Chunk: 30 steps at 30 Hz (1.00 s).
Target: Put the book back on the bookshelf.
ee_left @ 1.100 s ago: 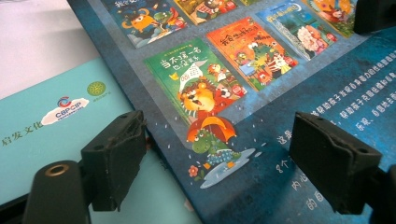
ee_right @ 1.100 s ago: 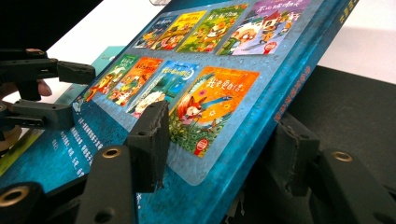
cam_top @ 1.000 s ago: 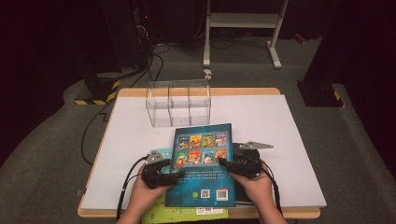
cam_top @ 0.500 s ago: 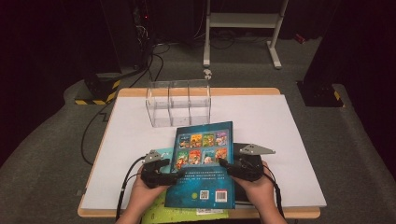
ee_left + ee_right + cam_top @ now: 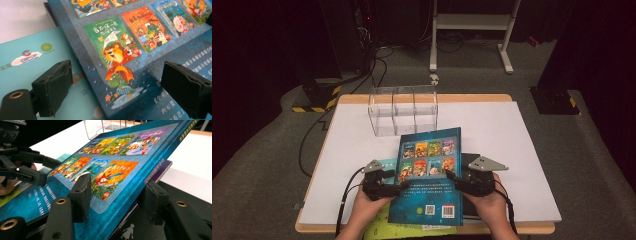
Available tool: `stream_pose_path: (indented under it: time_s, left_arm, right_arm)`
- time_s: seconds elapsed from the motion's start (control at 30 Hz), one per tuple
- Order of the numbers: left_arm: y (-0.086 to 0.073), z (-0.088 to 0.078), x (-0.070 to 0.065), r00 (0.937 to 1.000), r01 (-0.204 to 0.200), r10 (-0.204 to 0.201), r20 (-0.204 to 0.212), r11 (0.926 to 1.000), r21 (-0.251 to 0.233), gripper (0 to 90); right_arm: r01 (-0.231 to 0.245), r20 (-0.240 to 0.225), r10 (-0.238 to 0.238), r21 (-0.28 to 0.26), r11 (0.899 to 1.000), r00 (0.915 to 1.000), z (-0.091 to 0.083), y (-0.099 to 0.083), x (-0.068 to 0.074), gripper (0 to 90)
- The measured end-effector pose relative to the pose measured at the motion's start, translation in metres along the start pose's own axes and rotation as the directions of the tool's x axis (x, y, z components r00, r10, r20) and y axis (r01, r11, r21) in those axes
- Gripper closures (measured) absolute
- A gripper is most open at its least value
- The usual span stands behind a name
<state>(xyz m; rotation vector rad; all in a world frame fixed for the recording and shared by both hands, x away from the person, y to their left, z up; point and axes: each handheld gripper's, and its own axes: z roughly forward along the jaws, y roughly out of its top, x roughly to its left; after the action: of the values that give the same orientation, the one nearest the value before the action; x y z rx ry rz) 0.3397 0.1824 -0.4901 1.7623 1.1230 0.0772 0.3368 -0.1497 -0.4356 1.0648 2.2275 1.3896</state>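
at the bench's near edge, the blue picture book (image 5: 428, 172) is tilted up, back cover showing, over a teal book (image 5: 30, 65). right tongs (image 5: 117, 195) pinch its right edge; left tongs (image 5: 117, 90) stand spread over its left edge. best close left before lifting, keeping it level.

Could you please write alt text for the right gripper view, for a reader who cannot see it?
A blue picture book, its back cover showing small cartoon covers, sits tilted between the two black jaws of the right tool, one jaw over the cover and one under the edge. The left tool reaches the book's far side, with a clear plastic organizer on the white table behind.
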Motion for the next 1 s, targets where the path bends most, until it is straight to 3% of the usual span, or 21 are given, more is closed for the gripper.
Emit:
stream_pose_path:
  time_s: [0.13,0.3,0.53,0.77,1.0]
  left_arm:
    - [0.0016,0.0012,0.0028,0.9992,0.022,-0.022,0.034,0.9997,-0.005,7.8]
    - [0.0031,0.0030,0.0036,0.9972,0.036,-0.035,0.067,0.9993,-0.008,8.0]
    - [0.0044,0.0034,0.0038,0.9967,0.039,-0.039,0.072,0.9992,-0.006,9.2]
    - [0.0055,0.0046,0.0093,0.9933,0.065,-0.063,0.097,0.9977,-0.019,10.4]
    - [0.0065,0.0035,0.0089,0.9928,0.075,-0.074,0.095,0.9970,-0.015,11.7]
  right_arm:
    - [0.038,0.007,-0.038,-0.027,0.999,0.9993,-0.0043,0.0016,0.0051,46.0]
    - [0.049,0.007,-0.049,-0.036,0.998,0.9988,-0.0056,0.0023,0.0068,46.1]
    - [0.030,-0.005,-0.030,-0.039,0.999,0.9995,-0.0039,0.0019,0.0049,46.0]
    - [0.044,-0.005,-0.044,-0.052,0.998,0.9990,-0.0050,0.0026,0.0069,46.0]
    - [0.042,-0.009,-0.042,-0.056,0.998,0.9991,-0.0047,0.0024,0.0065,46.0]
